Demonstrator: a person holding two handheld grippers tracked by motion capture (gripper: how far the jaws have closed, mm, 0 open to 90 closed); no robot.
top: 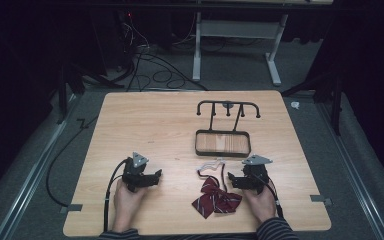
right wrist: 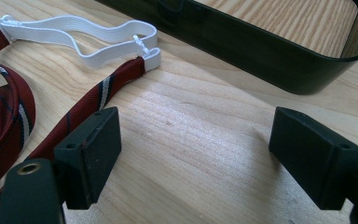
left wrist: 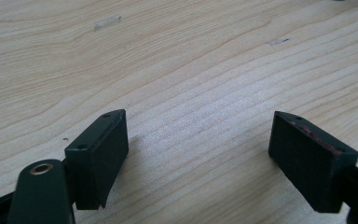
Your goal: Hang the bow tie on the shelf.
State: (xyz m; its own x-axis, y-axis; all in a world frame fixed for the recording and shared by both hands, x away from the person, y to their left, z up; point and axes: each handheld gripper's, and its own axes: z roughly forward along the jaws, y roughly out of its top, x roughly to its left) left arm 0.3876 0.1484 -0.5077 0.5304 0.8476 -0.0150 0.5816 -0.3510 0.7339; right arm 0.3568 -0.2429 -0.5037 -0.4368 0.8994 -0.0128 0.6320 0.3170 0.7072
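Observation:
A dark red striped bow tie point(top: 216, 198) lies on the wooden table point(top: 145, 125) near its front edge, its strap ending in a white elastic band point(right wrist: 74, 32). My right gripper point(top: 236, 180) rests just right of the bow, jaws wide open, nothing between them; the red strap point(right wrist: 93, 100) runs beside its left jaw. My left gripper point(top: 156, 176) sits on the table at the front left, open over bare wood point(left wrist: 196, 135). Behind the bow tie stands a black rack point(top: 227, 107) with a tray base point(top: 223, 144).
The rack's black tray wall point(right wrist: 270, 53) lies close ahead of the right gripper. Cables point(top: 80, 165) trail off the table's left side. A white desk frame point(top: 235, 45) stands on the floor beyond the table.

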